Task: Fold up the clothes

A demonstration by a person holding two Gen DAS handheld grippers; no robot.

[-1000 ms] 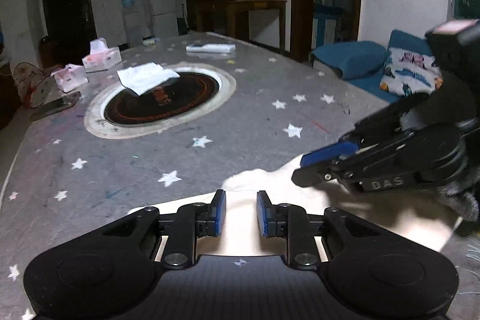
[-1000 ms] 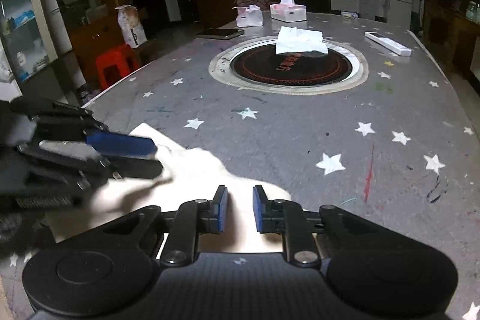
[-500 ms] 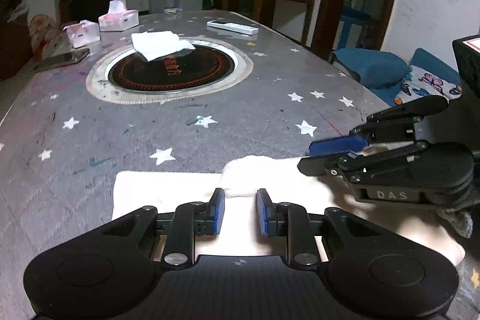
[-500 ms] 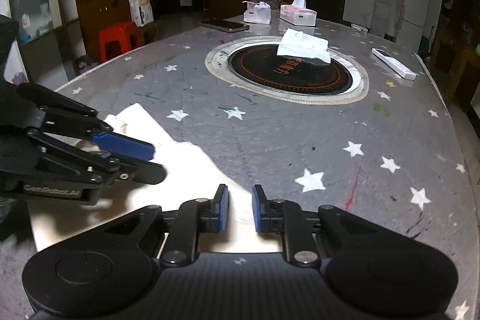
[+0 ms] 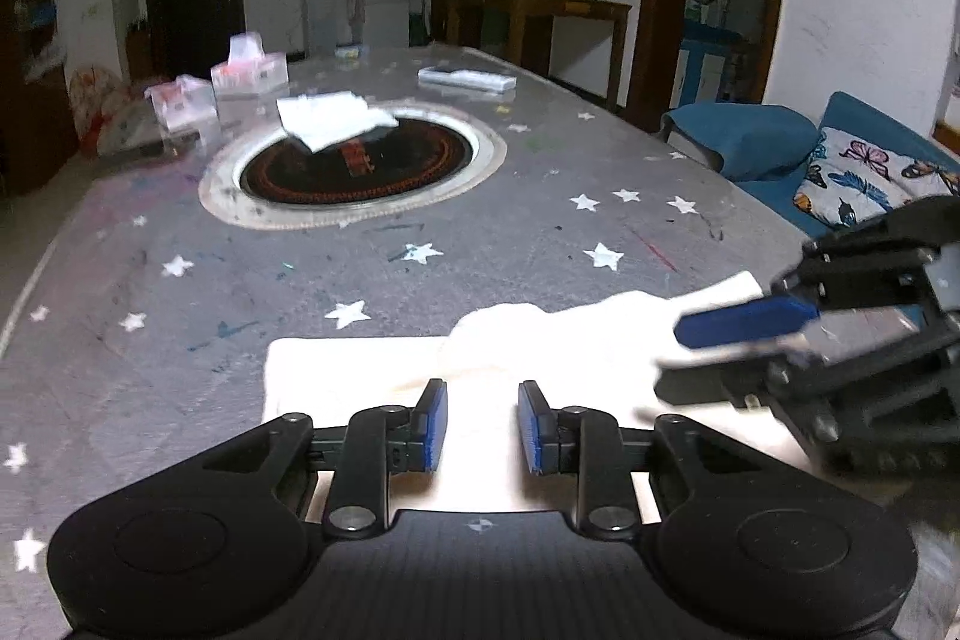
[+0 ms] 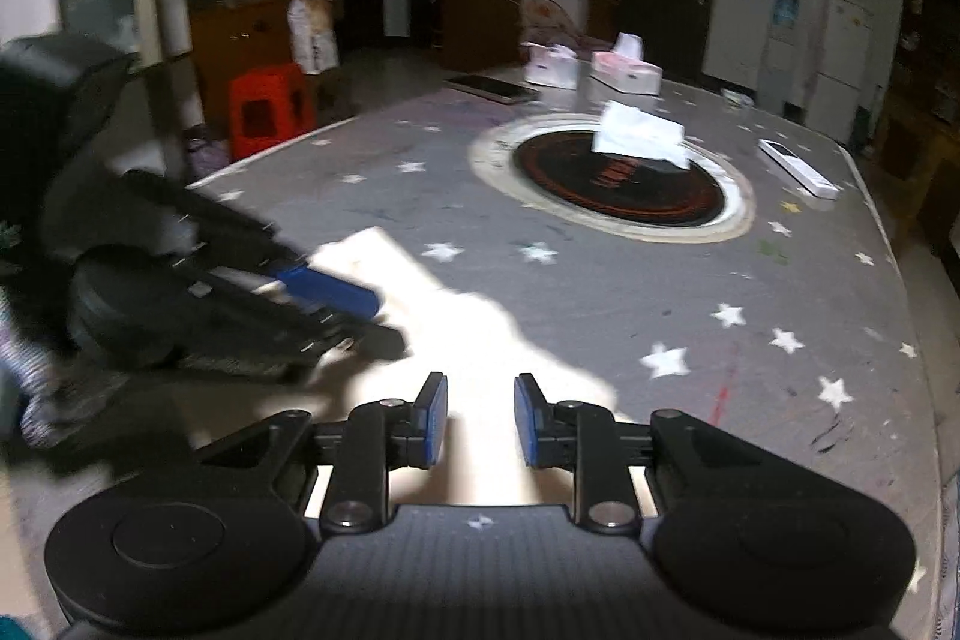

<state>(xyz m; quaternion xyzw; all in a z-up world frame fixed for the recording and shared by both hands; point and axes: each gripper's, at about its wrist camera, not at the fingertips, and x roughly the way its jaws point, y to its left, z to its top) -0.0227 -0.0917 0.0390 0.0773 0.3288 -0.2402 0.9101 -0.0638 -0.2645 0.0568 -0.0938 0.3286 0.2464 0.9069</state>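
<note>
Mid-fold: white cloth [image 5: 540, 352] lies on table [image 5: 300, 280] under both grippers; left gripper [image 5: 482, 427] jaws opening, empty; right gripper [image 6: 480, 421] apart, empty; next needs regrasping an edge

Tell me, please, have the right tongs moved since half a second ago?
Yes. In the left wrist view, the right tongs have drawn back rightward, away from the white star on the tablecloth they sat below.

Light: dim room; white cloth [image 5: 540, 340] overexposed at lower centre.
Blur: motion smear, strongest in right wrist view.
Edges: fisheye bending, dark corners.
</note>
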